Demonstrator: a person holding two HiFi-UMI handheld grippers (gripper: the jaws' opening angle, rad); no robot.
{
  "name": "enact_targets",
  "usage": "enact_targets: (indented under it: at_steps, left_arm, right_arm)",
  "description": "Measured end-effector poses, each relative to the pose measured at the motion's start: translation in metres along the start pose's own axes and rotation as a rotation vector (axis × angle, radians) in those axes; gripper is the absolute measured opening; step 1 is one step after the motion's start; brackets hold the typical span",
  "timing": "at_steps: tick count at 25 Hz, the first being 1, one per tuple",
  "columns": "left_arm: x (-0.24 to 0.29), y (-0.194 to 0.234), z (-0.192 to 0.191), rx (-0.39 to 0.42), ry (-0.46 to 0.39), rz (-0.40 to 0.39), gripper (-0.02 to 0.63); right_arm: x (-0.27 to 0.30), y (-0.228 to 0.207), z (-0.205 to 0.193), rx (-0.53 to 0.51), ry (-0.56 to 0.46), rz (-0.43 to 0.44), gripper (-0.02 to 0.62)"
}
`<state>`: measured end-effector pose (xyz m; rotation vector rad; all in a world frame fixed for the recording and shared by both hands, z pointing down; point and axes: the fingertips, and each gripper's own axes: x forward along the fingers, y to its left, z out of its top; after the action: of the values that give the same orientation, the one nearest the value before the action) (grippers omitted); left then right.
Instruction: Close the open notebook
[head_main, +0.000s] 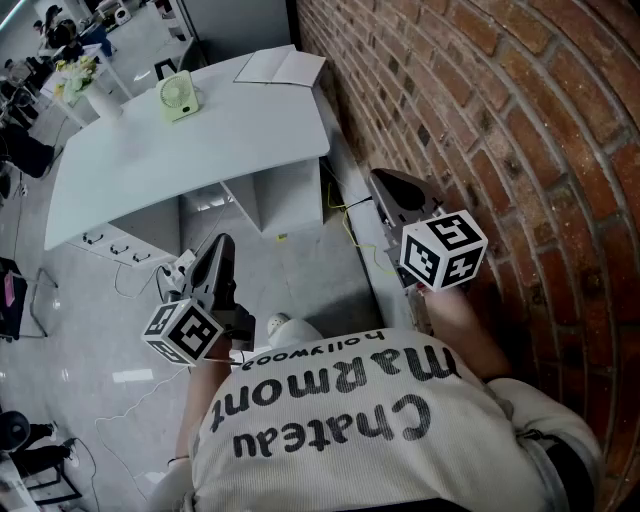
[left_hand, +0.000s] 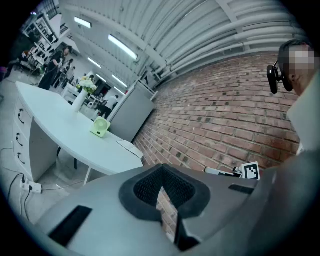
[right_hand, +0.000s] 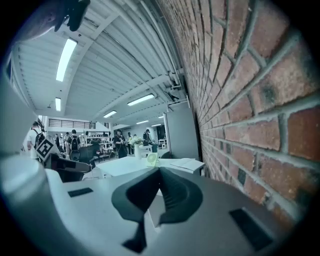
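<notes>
The step in hand looks like the approach: the open notebook (head_main: 283, 66) lies flat on the far corner of the white table (head_main: 200, 150), well ahead of both sets of jaws and out of reach. In the right gripper view it sits just beyond the tips and a little to their right, hard by the brick wall (head_main: 480, 120). In the left gripper view it is ahead and to the left of the tips. The left gripper (head_main: 222, 243) and right gripper (head_main: 379, 177) both have their jaws pressed together with nothing between them. To do this well, I judge the person should walk in, part one pair of jaws, slip a pad under the outer edge of one leaf and swing it over the spine, steadying the other half with the second gripper. A green desk fan (head_main: 178, 97) stands left of the notebook, clear of it, and a vase of flowers (head_main: 95, 88) farther left. Ahead of the jaws and below them, cables (head_main: 345, 215) trail on the floor near the wall, a tripping risk
</notes>
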<state>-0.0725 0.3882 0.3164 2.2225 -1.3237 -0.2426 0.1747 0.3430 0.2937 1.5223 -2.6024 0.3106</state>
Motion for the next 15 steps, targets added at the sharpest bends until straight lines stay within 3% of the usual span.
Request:
enact_targets:
  at_steps: [10, 15]
  left_arm:
    - [0.049, 0.028, 0.000, 0.007, 0.036, -0.015, 0.000]
    - [0.091, 0.048, 0.030, 0.003, 0.038, -0.052, 0.000]
  right_arm:
    - [0.044, -0.038, -0.016, 0.076, 0.023, -0.058, 0.003]
    - [0.082, -0.054, -0.002, 0.094, 0.021, -0.097, 0.003]
